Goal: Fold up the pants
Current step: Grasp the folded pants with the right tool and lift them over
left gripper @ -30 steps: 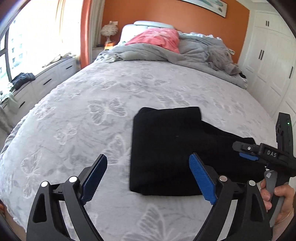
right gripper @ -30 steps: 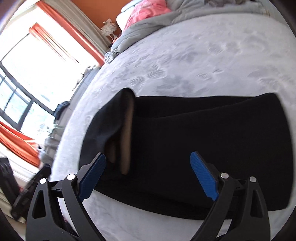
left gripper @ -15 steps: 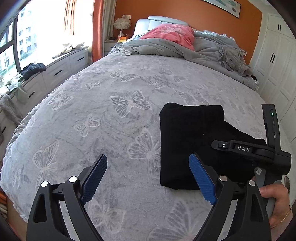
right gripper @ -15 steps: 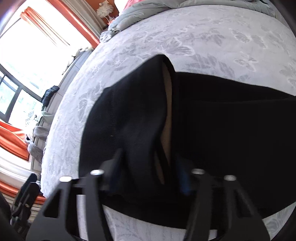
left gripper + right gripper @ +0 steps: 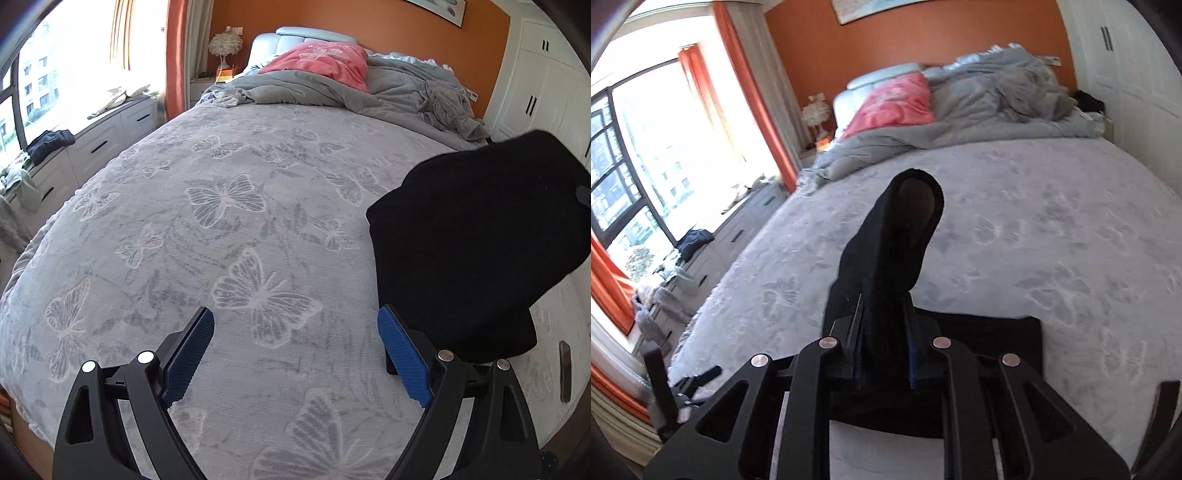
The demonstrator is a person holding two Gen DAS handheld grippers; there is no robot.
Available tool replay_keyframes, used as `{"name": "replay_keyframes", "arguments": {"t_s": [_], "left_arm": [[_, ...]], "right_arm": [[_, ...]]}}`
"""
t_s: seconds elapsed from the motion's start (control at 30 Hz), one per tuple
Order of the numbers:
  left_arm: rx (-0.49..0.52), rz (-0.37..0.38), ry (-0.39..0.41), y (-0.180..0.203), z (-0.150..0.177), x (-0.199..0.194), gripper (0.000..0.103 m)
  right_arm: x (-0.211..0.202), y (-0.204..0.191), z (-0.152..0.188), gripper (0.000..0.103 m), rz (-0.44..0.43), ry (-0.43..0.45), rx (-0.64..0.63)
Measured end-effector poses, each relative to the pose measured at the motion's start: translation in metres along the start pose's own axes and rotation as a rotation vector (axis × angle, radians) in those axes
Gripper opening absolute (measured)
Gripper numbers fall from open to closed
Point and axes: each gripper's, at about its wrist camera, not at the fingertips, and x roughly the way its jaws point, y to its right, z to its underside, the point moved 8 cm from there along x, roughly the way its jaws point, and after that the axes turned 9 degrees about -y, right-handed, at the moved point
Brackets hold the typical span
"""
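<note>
Your R gripper (image 5: 884, 354) has its jaws pinched tight on black pants (image 5: 886, 251), a thick fold of fabric sticking up between them w/ the rest trailing down onto the bed (image 5: 1052, 229) just beneath. In R wrist view the lifted end forms a rounded loop at top, brownish inner lining visible inside it. Lower part of pants lies flat on the butterfly-print blanket, right under the gripper frame.

Your L gripper (image 5: 295, 354) has jaws spread wide, nothing between them, only grey blanket below. It's hovering over the bed (image 5: 229, 229), not touching fabric as far as I can tell. In L wrist view the pants (image 5: 469, 251) are at far right, bulk raised off the bed & draped, lower edge near the R-side blue pad of your L gripper; contact w/ that pad can't be told.

Bg: pink pillow (image 5: 317, 61) & crumpled grey duvet (image 5: 402, 92) at head of bed, orange wall (image 5: 369, 18) behind, white wardrobe (image 5: 546, 74) on right, window (image 5: 639, 155) w/ orange curtains (image 5: 753, 96) on left, low drawer unit (image 5: 103, 136) w/ clothes on it under window.
</note>
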Motion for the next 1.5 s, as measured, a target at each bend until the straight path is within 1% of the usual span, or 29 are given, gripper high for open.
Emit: {"name": "replay_keyframes", "arguments": {"t_s": [0.03, 0.1, 0.13, 0.17, 0.2, 0.27, 0.33, 0.37, 0.43, 0.5, 0.57, 0.63, 0.67, 0.7, 0.73, 0.8, 0.87, 0.93, 1.0, 1.03, 1.13, 1.17, 1.23, 1.27, 1.3, 1.33, 1.4, 1.5], "left_arm": [[0.016, -0.003, -0.008, 0.008, 0.001, 0.004, 0.088], [0.048, -0.012, -0.024, 0.023, 0.002, 0.013, 0.088], [0.061, -0.013, -0.034, 0.031, 0.003, 0.017, 0.088], [0.07, 0.001, -0.039, 0.04, 0.003, 0.02, 0.088], [0.075, 0.013, -0.042, 0.045, 0.003, 0.022, 0.088], [0.084, 0.026, -0.041, 0.056, 0.003, 0.025, 0.088], [0.096, 0.016, -0.036, 0.061, 0.002, 0.027, 0.088], [0.1, 0.01, -0.037, 0.061, 0.002, 0.028, 0.088], [0.105, 0.004, -0.043, 0.059, 0.003, 0.03, 0.088], [0.094, 0.009, -0.043, 0.052, 0.004, 0.027, 0.088], [0.08, 0.014, -0.045, 0.042, 0.006, 0.022, 0.088], [0.068, 0.017, -0.042, 0.029, 0.008, 0.014, 0.088], [0.062, 0.015, -0.039, 0.02, 0.009, 0.01, 0.088], [0.056, 0.012, -0.035, 0.012, 0.01, 0.006, 0.088], [0.046, 0.009, -0.029, 0.001, 0.012, 0.001, 0.088], [0.025, 0.001, -0.018, -0.02, 0.015, -0.006, 0.088], [-0.009, -0.01, -0.017, -0.044, 0.019, -0.01, 0.088], [-0.044, -0.005, -0.033, -0.064, 0.024, -0.011, 0.088], [-0.074, 0.001, -0.037, -0.079, 0.027, -0.013, 0.088], [-0.09, 0.002, -0.031, -0.086, 0.028, -0.016, 0.088], [-0.096, 0.031, -0.023, -0.088, 0.026, -0.021, 0.088], [-0.089, 0.034, -0.021, -0.086, 0.025, -0.022, 0.088], [-0.076, 0.025, -0.021, -0.082, 0.021, -0.021, 0.088], [-0.075, 0.021, -0.024, -0.081, 0.018, -0.02, 0.088], [-0.081, 0.013, -0.03, -0.082, 0.016, -0.018, 0.088], [-0.098, 0.001, -0.035, -0.084, 0.014, -0.017, 0.088], [-0.153, -0.028, -0.03, -0.097, 0.009, -0.018, 0.088], [-0.238, -0.084, -0.004, -0.123, 0.004, -0.028, 0.088]], "right_arm": [[0.013, 0.03, 0.014, 0.016, 0.026, -0.047, 0.04], [0.051, 0.082, 0.048, 0.016, 0.04, -0.143, 0.128], [0.069, 0.1, 0.064, 0.016, 0.037, -0.19, 0.179], [0.086, 0.117, 0.081, 0.015, 0.033, -0.228, 0.228], [0.096, 0.12, 0.092, 0.015, 0.024, -0.236, 0.246], [0.102, 0.118, 0.094, 0.015, 0.012, -0.22, 0.239], [0.098, 0.105, 0.08, 0.014, 0.015, -0.204, 0.211], [0.094, 0.091, 0.067, 0.012, -0.001, -0.192, 0.199], [0.082, 0.042, 0.03, 0.011, -0.077, -0.166, 0.146], [0.071, -0.027, -0.011, 0.01, -0.117, -0.134, 0.031], [0.066, -0.098, -0.037, 0.01, -0.183, -0.12, -0.058], [0.061, -0.186, -0.057, 0.009, -0.268, -0.118, -0.171], [0.059, -0.218, -0.06, 0.009, -0.293, -0.12, -0.217], [0.061, -0.261, -0.063, 0.009, -0.308, -0.129, -0.285], [0.065, -0.294, -0.061, 0.009, -0.3, -0.133, -0.346], [0.082, -0.342, -0.049, 0.009, -0.257, -0.158, -0.453], [0.103, -0.359, -0.028, 0.009, -0.225, -0.199, -0.501], [0.12, -0.349, -0.008, 0.009, -0.194, -0.221, -0.507], [0.131, -0.317, -0.001, 0.004, -0.178, -0.238, -0.465], [0.126, -0.288, 0.001, 0.003, -0.168, -0.233, -0.433], [0.098, -0.202, -0.017, 0.003, -0.061, -0.165, -0.326], [0.092, -0.179, -0.02, 0.004, -0.043, -0.159, -0.301], [0.085, -0.144, -0.008, 0.013, -0.034, -0.189, -0.276], [0.084, -0.133, 0.001, 0.016, 0.008, -0.198, -0.286], [0.083, -0.127, 0.015, 0.026, 0.054, -0.193, -0.331], [0.083, -0.131, 0.035, 0.048, 0.085, -0.187, -0.41], [0.089, -0.153, 0.068, 0.071, 0.131, -0.176, -0.565], [0.115, -0.206, 0.129, 0.069, 0.151, -0.207, -0.871]]}}
